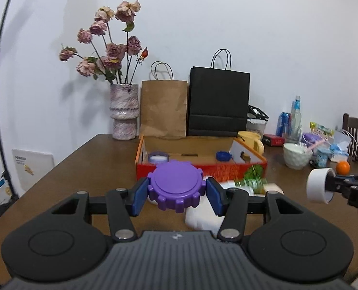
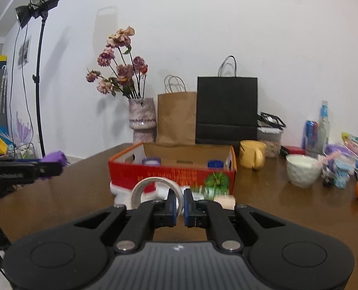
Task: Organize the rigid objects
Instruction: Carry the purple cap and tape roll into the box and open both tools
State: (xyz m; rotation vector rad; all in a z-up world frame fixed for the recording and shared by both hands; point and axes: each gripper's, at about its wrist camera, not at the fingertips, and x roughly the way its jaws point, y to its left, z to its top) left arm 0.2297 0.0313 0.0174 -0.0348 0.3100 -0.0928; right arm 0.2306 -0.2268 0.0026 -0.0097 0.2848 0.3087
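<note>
Gripping a purple lid (image 1: pixel 176 188) between its blue pads, the left gripper (image 1: pixel 176 194) hangs above the worktop (image 1: pixel 82 169). The right gripper (image 2: pixel 179 204) has its jaws clamped on the wall of a tape roll (image 2: pixel 154 187), one pad inside the ring. Beyond both jaws sits a red box (image 1: pixel 200 169) holding a white jar (image 1: pixel 157 157) and a blue cap (image 1: pixel 223 155). Just below the jaws lies something white and green, blurred, perhaps a bottle (image 1: pixel 249 184).

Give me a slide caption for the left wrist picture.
Left claw clamps a purple gear-edged lid before the red cardboard box.
</note>
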